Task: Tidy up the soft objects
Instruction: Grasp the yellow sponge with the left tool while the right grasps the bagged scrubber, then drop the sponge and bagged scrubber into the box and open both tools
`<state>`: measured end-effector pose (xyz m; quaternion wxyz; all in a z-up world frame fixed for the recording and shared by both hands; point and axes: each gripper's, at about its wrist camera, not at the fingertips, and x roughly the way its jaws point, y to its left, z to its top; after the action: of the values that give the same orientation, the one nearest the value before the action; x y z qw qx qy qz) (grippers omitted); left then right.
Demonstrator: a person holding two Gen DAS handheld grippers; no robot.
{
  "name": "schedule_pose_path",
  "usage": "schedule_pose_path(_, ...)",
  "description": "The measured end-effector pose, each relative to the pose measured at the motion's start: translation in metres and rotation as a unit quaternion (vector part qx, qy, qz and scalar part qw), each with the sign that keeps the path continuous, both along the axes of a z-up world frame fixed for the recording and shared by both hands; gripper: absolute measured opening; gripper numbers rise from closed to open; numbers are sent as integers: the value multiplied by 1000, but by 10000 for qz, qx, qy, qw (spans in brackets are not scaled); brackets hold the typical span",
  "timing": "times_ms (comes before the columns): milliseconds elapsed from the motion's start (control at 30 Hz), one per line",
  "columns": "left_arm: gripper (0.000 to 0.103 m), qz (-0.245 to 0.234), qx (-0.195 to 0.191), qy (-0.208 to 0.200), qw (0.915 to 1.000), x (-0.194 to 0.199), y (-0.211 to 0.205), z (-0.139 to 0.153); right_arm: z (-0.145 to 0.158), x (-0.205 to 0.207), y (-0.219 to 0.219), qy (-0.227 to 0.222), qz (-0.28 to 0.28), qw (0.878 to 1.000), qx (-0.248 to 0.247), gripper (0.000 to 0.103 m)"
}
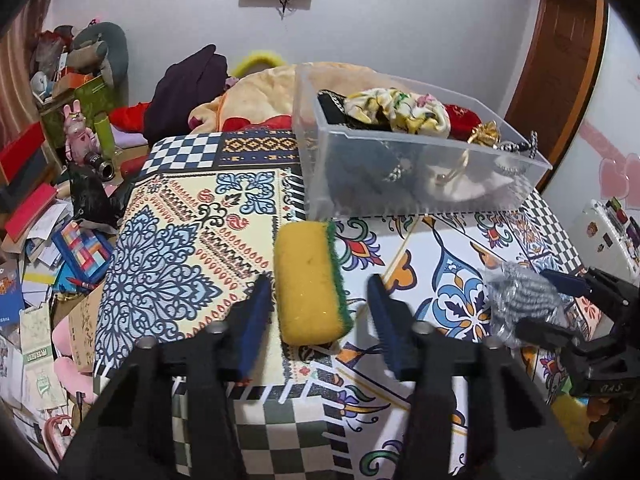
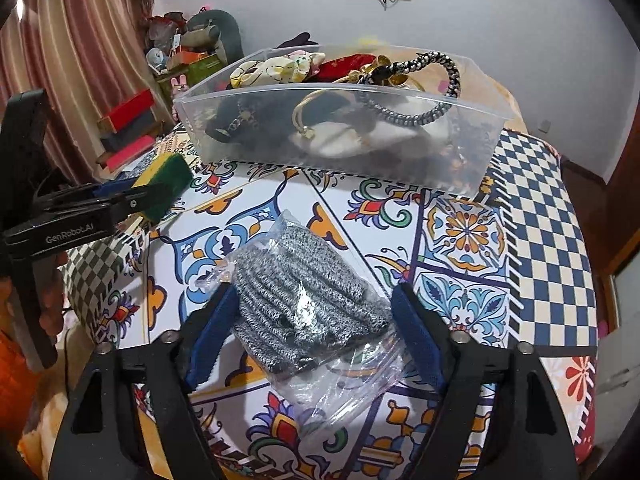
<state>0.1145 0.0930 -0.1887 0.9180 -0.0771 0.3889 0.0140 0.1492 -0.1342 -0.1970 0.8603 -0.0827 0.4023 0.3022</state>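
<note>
A yellow sponge with a green scouring side [image 1: 310,284] lies on the patterned table between the open fingers of my left gripper [image 1: 318,300]; the pads stand apart from it. It also shows in the right wrist view [image 2: 166,184]. A clear plastic bag of grey knitted fabric [image 2: 304,304] lies between the open fingers of my right gripper [image 2: 314,312]; it shows in the left wrist view too [image 1: 520,300]. A clear plastic bin [image 1: 316,152] at the back of the table holds scrunchies, pouches and bracelets; it also shows in the right wrist view [image 2: 224,144].
The table wears a colourful patterned cloth [image 1: 192,216]. A beige blanket [image 1: 256,96] and dark clothing [image 1: 188,88] lie behind the bin. Books, boxes and toys clutter the floor at left [image 1: 48,240]. A wooden door [image 1: 560,52] stands at right.
</note>
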Motion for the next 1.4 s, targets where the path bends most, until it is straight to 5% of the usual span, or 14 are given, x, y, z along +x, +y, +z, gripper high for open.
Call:
schedule_pose_path(133, 29, -96, 34, -17, 9999, -2, -6, -1, 2, 0, -2, -21, 7, 10000, 22, 44)
schedule_pose_path(333, 29, -223, 166, -183, 9994, -13, -16, 10, 10, -1, -10, -60, -41, 9999, 139, 30)
schedule_pose_path(967, 29, -531, 246, -1289, 9899, -12, -37, 90, 99, 10, -31, -1228, -513, 9891, 621, 29)
schedule_pose_path(1400, 29, -624, 233, -1616, 9846, 37, -49, 120, 136, 38, -21, -1842, -793, 9756, 889, 29)
